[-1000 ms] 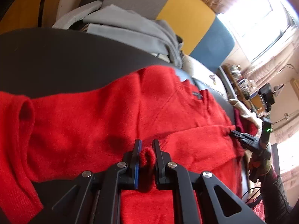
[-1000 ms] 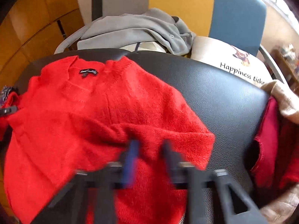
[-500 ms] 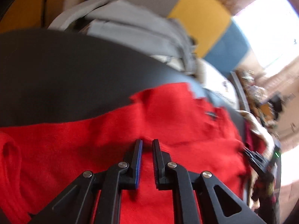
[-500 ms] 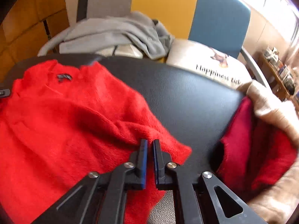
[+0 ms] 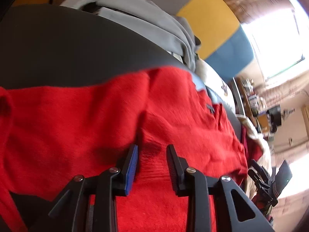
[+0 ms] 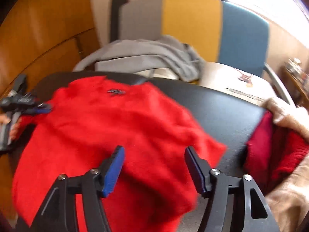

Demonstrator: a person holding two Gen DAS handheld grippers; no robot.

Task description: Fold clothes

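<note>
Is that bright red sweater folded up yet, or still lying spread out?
Partly folded: the red sweater lies on the black surface, neck label showing, one sleeve doubled across its body.

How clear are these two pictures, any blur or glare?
Left wrist view: window blown out white, background smeared, red sweater soft. Right wrist view: sweater and grey garment motion-blurred, glare in the upper right corner; both bend like fisheye.

Lived-in home room — colour-block chair, wood panelling, cluttered shelf — clothes heaped around.
</note>
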